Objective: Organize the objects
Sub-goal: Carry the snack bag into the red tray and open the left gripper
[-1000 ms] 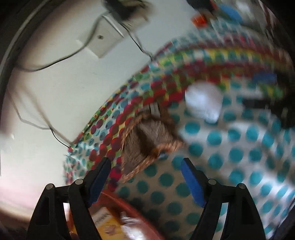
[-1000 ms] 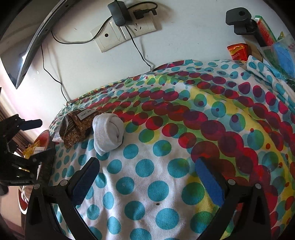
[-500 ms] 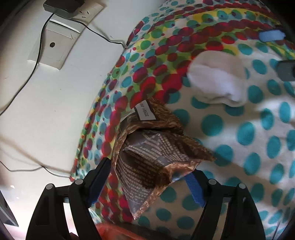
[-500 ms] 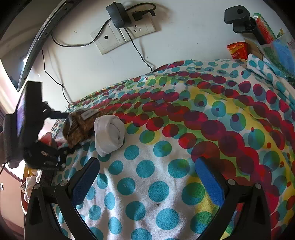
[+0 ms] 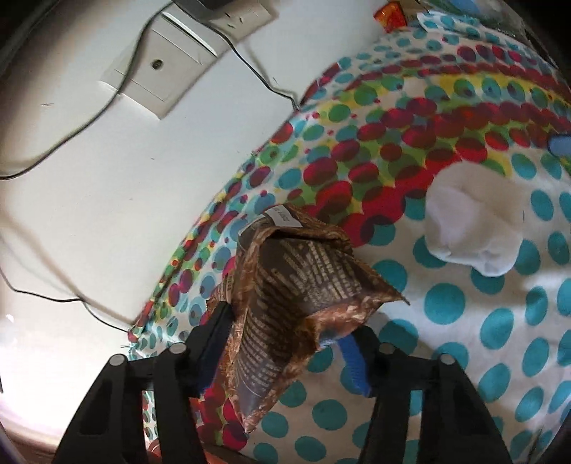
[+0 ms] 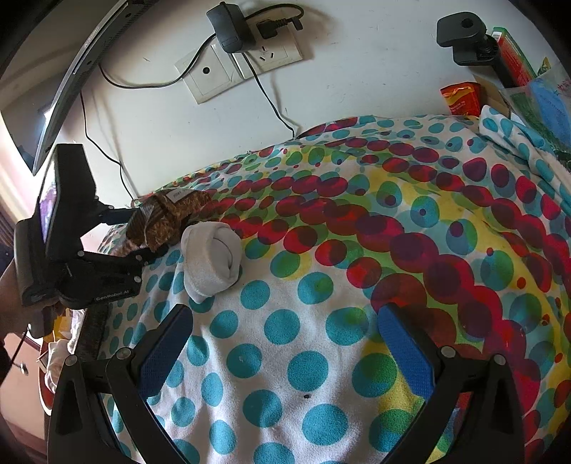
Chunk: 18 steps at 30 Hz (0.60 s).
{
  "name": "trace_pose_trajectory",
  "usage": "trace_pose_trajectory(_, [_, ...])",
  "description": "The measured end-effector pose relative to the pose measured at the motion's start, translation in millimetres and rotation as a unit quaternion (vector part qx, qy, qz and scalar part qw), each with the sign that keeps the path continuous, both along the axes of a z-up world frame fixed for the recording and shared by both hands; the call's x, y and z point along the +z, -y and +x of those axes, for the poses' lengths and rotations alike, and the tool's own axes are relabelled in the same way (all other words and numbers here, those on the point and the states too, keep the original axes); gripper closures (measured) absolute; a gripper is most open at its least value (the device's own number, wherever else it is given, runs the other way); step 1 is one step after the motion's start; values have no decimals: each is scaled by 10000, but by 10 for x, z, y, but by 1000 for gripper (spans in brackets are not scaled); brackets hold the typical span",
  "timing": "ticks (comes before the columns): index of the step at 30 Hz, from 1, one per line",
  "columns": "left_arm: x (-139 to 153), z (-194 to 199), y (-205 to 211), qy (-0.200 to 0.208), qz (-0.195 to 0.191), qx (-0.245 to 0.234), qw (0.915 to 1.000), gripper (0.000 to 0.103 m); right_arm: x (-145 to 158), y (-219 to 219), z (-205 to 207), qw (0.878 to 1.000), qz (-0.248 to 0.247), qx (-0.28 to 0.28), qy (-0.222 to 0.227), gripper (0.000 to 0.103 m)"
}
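Observation:
A crinkled brown snack packet (image 5: pixel 285 303) lies near the left edge of the polka-dot cloth (image 5: pixel 464 357). My left gripper (image 5: pixel 285 342) has its two fingers around the packet's near end, still spread apart; the packet hides part of the right pad. The packet also shows in the right wrist view (image 6: pixel 164 217), with the left gripper (image 6: pixel 132 235) at it. A rolled white sock (image 5: pixel 474 221) lies just right of the packet and shows in the right wrist view (image 6: pixel 210 257). My right gripper (image 6: pixel 282 353) is open and empty over the cloth's near part.
Wall sockets with a plugged charger (image 6: pixel 232 25) and hanging cables are behind the cloth. A red packet (image 6: pixel 460 98) and a black clamp (image 6: pixel 467 39) stand at the back right. An orange-red container (image 6: pixel 50 367) sits below the cloth's left edge.
My left gripper has swung from over the red container up to the brown packet and slid its fingers around it. The right gripper has stayed in place.

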<state>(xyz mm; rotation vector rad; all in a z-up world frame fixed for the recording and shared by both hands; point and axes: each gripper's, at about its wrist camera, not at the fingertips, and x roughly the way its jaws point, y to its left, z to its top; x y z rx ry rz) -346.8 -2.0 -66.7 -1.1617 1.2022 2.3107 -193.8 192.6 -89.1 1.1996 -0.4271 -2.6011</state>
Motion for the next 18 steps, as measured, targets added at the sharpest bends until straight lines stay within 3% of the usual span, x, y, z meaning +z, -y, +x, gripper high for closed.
trace_pose_trajectory(6, [144,124,-68,-140,150,186,9996,56,-3,30,-10,10000,62,1,12,0])
trace_pose_trajectory(13, [327,308,-115,-372,681,958,9924,56,-5,56,-17,9999,156,3,29,0])
trace_pose_trajectory(18, [315,562,-206,-488,723,1265,9881,56,-9,58,-21,9998,179,5,34,0])
